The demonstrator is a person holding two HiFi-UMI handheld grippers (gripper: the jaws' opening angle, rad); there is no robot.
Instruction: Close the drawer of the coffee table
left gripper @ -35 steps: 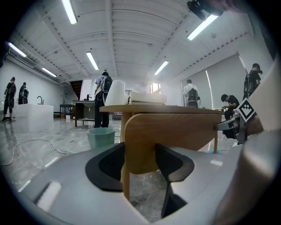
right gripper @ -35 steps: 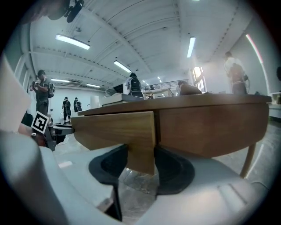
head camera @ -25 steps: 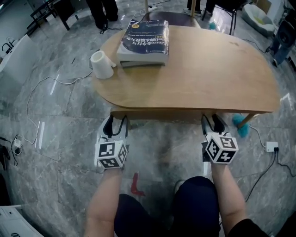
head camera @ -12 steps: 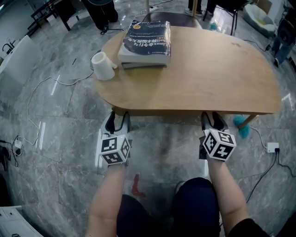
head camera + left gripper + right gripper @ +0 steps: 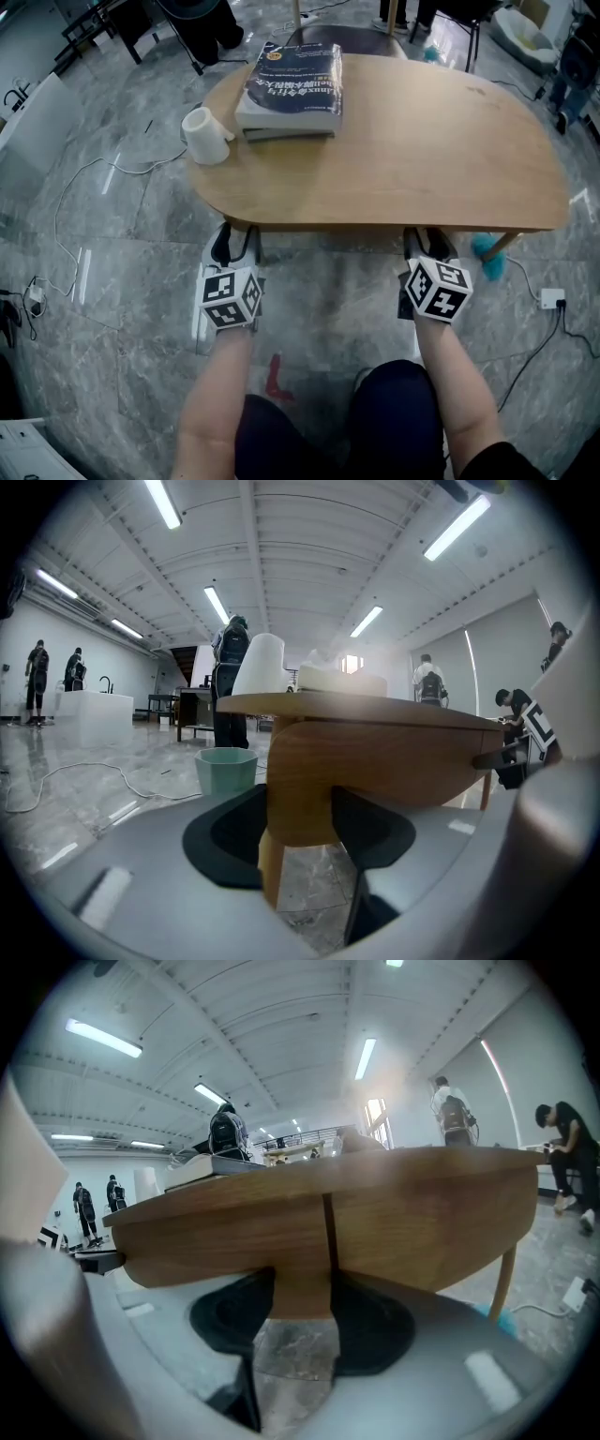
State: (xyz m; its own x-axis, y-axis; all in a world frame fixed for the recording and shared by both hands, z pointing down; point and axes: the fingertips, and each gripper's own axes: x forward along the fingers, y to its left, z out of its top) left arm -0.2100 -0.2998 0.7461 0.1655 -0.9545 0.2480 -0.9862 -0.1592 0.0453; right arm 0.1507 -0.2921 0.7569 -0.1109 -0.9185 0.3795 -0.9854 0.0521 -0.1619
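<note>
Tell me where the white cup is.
In the head view the cup sits at the far-left edge of the table, just left of the books.

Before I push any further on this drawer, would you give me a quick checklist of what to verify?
1. Left gripper on the drawer front: ok, wood sits between its jaws.
2. Right gripper on the front's lower edge, at a seam: ok.
3. Both grippers level across the front: ok.
4. Drawer flush under the tabletop: cannot tell.
5. Books and white cup back from the near edge: ok.
</note>
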